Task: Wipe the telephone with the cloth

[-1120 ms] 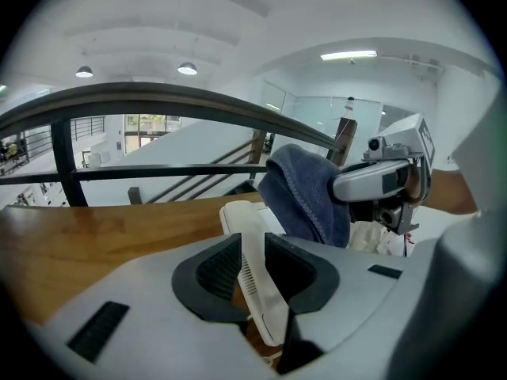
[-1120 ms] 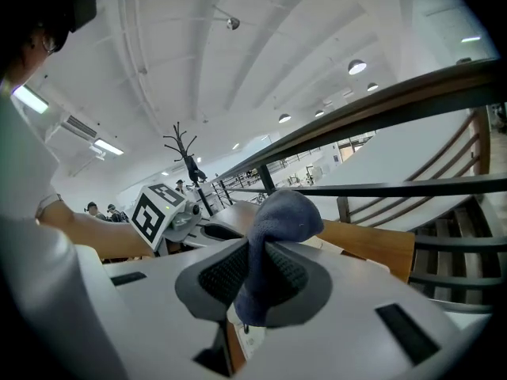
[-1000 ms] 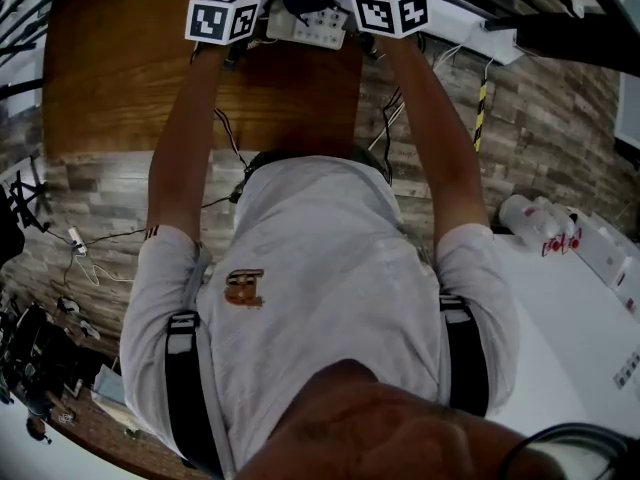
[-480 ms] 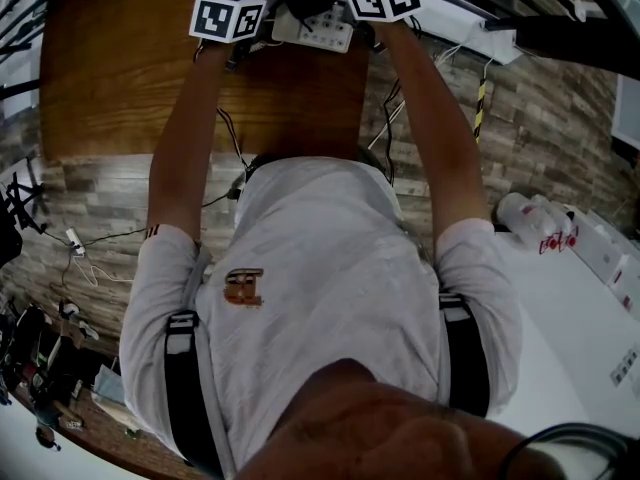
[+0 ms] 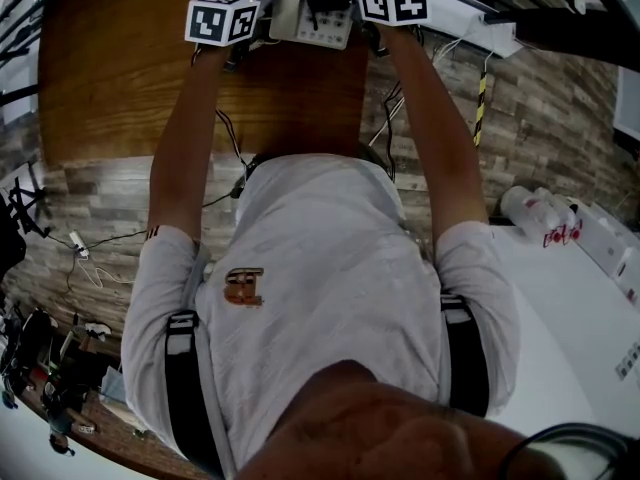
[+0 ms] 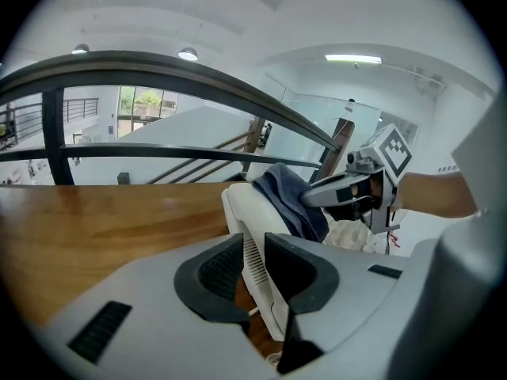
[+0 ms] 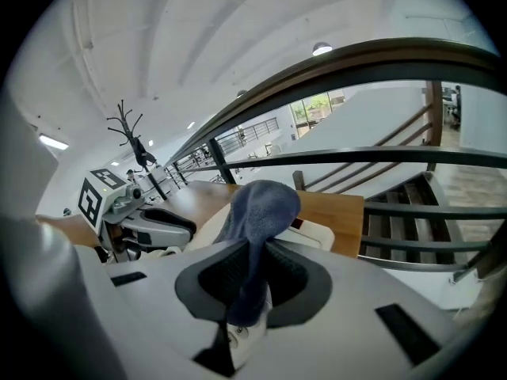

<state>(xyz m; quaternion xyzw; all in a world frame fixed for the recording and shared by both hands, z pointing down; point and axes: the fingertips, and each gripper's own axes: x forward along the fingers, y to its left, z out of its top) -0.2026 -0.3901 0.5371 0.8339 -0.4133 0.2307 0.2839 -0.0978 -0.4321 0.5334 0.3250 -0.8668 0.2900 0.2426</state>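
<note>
Telephone (image 5: 325, 30) stands at the far edge of the wooden counter (image 5: 120, 78), close to a dark railing (image 6: 158, 70) beyond it, between the person's two outstretched arms. Its white base with the keypad rests on the wood. The handset (image 6: 242, 212) is lifted off it and stands nearly upright.

The left hand-held gripper (image 6: 255, 269) has its jaws closed across the lower part of the handset, on the ribbed grille end. The right hand-held gripper (image 7: 252, 279) is clamped on a dark blue cloth (image 7: 261, 204). The cloth bunches up above the jaws and drapes over the upper end of the handset, touching it.

The handset looks like light, stiff, smooth plastic, so it could slip or twist in the jaws under sideways rubbing. Holding it across its narrow width near one end, as here, leaves most of its length free for wiping. The cloth is soft and limp, so a tight pinch on a gathered fold suits it. The base probably slides easily, and its cord may tug.
</note>
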